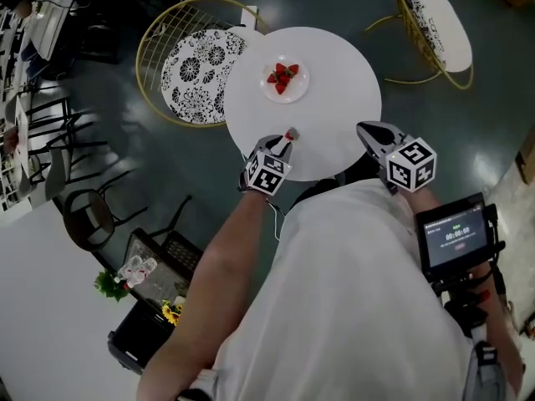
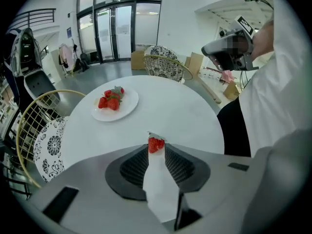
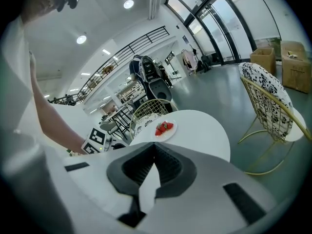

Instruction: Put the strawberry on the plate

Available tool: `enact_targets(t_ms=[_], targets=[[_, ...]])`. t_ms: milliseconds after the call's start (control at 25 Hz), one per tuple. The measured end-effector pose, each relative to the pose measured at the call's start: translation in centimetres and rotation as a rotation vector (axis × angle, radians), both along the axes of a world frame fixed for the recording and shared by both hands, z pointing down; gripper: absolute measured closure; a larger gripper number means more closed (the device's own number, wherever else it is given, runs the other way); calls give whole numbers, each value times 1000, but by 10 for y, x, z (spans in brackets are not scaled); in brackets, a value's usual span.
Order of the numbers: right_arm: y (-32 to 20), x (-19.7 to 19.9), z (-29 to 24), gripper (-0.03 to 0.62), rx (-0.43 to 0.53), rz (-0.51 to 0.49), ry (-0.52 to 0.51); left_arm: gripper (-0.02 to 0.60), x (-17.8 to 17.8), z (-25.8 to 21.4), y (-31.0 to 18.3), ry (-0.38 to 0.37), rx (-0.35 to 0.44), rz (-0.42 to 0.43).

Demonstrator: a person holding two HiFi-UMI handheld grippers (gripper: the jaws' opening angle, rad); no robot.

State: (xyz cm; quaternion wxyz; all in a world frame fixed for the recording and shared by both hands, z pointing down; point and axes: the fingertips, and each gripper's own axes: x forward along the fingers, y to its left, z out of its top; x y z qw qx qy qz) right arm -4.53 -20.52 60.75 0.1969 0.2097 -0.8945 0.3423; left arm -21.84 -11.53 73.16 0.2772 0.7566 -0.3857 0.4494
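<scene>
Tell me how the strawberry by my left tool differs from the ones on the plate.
The lone strawberry rests on the bare table near its front edge, while the strawberries lie on the plate farther in. The lone strawberry sits between the left tool's parted jaws; the strawberries are clustered, away from that tool. All are red.

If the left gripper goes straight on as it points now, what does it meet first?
The small red strawberry between its open jaws, then probably the round white table top beneath.
</scene>
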Motion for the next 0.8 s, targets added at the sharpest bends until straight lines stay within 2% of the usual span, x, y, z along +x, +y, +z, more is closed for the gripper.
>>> enact_targets(t_ms=[280,480,800], targets=[[-3,8,6,589,-14,10,9,474,6,12,-1,-44,-25,95],[-2,9,7,589,-21,11,10,440,10,18,-6,-66,-36,127],[-5,16,10,589,-30,20,14,440,11,25,-13,-134,-53,162]])
